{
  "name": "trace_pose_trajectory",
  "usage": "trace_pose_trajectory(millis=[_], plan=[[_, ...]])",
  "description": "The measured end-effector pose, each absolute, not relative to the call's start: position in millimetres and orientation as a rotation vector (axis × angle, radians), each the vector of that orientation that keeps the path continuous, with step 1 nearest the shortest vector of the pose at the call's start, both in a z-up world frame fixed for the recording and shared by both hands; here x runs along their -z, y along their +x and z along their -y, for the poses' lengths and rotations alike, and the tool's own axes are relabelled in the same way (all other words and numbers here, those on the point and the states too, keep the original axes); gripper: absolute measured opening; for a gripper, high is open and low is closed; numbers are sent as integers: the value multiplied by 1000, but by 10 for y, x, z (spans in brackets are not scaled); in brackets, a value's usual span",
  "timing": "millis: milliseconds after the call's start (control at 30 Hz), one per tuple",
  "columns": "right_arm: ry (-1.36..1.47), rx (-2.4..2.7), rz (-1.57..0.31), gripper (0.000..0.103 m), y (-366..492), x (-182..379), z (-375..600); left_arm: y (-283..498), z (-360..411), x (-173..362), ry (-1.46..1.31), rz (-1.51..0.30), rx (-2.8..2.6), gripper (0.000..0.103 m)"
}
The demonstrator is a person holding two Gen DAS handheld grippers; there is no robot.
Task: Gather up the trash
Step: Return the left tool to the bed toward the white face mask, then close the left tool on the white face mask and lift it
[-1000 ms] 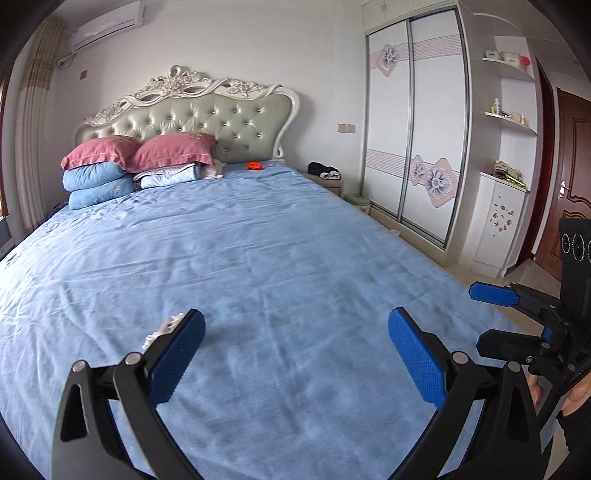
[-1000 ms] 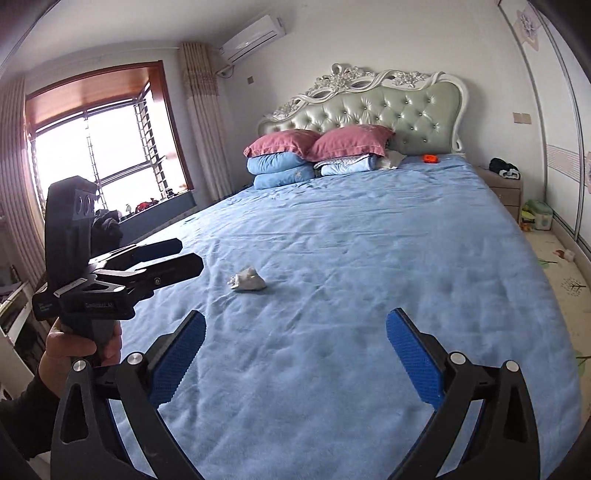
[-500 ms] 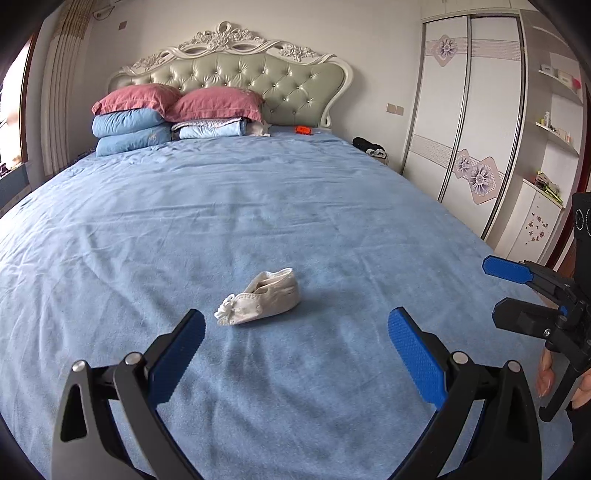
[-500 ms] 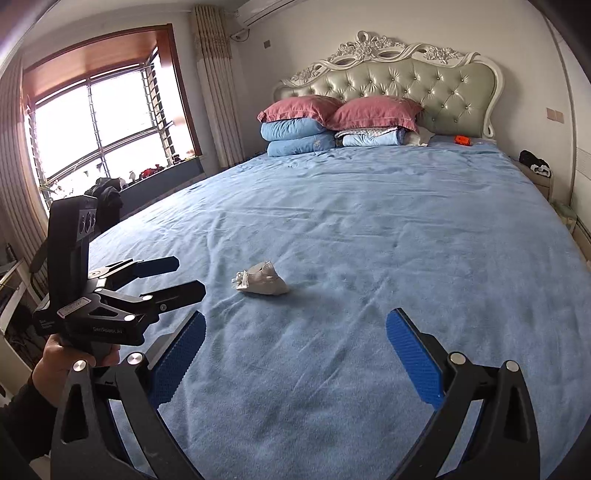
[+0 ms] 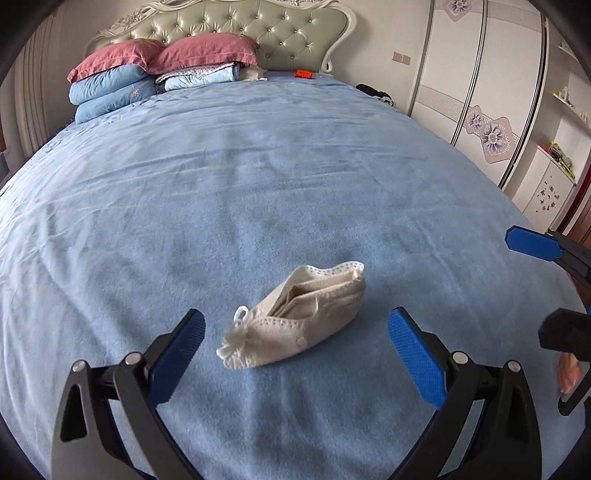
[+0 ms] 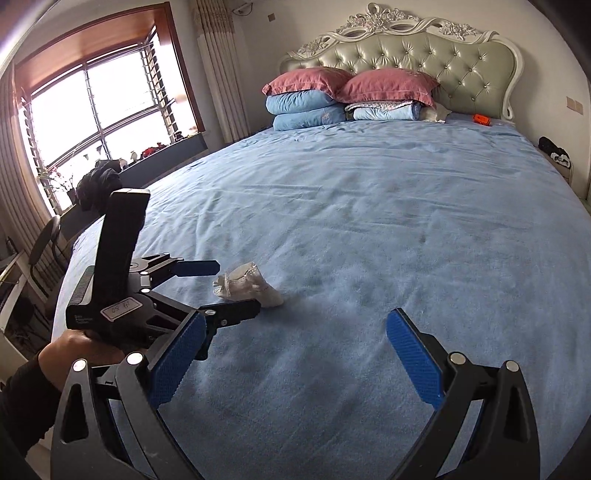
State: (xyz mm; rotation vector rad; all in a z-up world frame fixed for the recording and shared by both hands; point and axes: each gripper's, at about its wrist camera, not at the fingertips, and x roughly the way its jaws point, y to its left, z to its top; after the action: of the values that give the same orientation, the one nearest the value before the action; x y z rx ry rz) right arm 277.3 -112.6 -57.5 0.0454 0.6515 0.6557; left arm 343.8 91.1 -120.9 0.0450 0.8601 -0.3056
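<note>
- Landmark: crumpled white face mask with knotted ear loops [image 5: 295,317], lying on the wide blue bedspread [image 5: 258,192], toward the foot end and well apart from the pillows.
- Left gripper [image 5: 295,350]: black frame, blue textured pads, jaws spread wide. Mask sits in the gap between the fingers; neither pad touches it in the left wrist view.
- From the right wrist view, the same left gripper [image 6: 218,288] flanks the mask [image 6: 247,286]: one blue finger on the far side, one on the near side, the near tip just beside the mask's edge. Contact cannot be told.
- Person's left hand [image 6: 74,347] grips the handle behind that tool, dark sleeve at the wrist.
- Right gripper [image 6: 295,354]: jaws wide apart, nothing between them, hanging above bare bedspread to the right of the mask and nearer the foot.
- Beyond the mask, at the head end: two pink pillows over blue ones [image 5: 155,70], padded green headboard with white carved frame [image 5: 236,26].
- Small orange object [image 5: 303,74] on the bedspread near the headboard, far past the mask.
- White sliding wardrobe with flower motifs [image 5: 480,92] off to the mask's right.
</note>
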Motion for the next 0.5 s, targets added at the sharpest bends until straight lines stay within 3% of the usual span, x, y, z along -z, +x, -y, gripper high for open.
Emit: trace_pose_trajectory(millis=[67, 133, 300, 500], plan=[[40, -655, -648, 95, 2798, 571, 1117, 3529, -905, 1283, 34, -883, 303, 96], [38, -660, -652, 95, 2818, 582, 1126, 3549, -882, 1334, 34, -898, 323, 71], [45, -661, -669, 95, 2870, 619, 1164, 3408, -836, 1277, 58, -872, 368, 44], [112, -672, -682, 95, 2835, 593, 1285, 3132, -797, 1033, 5, -800, 465, 41]])
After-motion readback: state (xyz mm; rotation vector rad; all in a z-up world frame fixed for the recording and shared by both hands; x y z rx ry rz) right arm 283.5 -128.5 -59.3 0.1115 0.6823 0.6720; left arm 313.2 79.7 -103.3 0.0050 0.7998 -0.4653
